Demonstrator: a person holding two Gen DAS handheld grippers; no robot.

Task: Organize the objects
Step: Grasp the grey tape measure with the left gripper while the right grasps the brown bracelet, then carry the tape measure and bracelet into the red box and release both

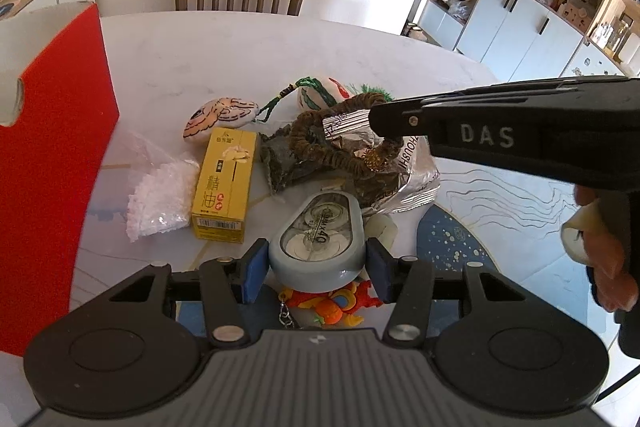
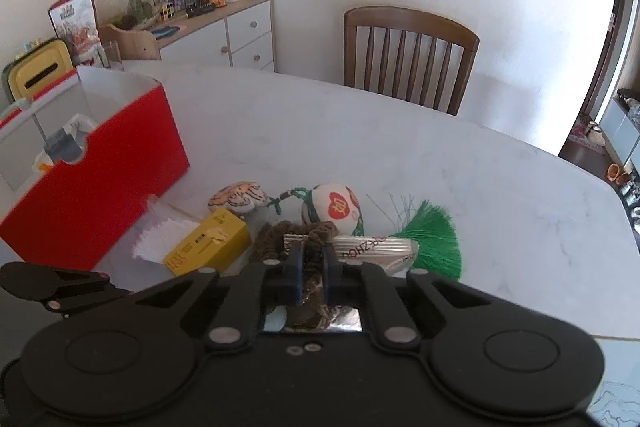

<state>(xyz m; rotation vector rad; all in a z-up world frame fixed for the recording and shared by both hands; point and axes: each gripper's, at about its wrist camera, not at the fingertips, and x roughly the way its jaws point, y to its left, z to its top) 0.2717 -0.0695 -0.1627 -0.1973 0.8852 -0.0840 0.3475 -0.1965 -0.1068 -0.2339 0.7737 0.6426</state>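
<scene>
My left gripper (image 1: 316, 267) is shut on a grey correction-tape dispenser (image 1: 318, 241), held just above the table. My right gripper (image 2: 313, 277) is shut on a brown braided cord (image 2: 316, 231) that lies over a silver foil bag (image 2: 372, 247); the same gripper (image 1: 394, 137) reaches into the left wrist view from the right, over the cord (image 1: 332, 147). A yellow box (image 1: 226, 183), a bag of white granules (image 1: 160, 199), a tiger plush (image 1: 220, 115) and a white sachet with a green tassel (image 2: 336, 209) lie around them. A red storage box (image 2: 100, 187) stands at the left.
An orange toy keychain (image 1: 332, 305) lies under the left gripper. A wooden chair (image 2: 408, 55) stands behind the white marble table (image 2: 440, 167). A sideboard with clutter (image 2: 208, 27) is at the back left. Shelving (image 1: 540, 7) fills the right side.
</scene>
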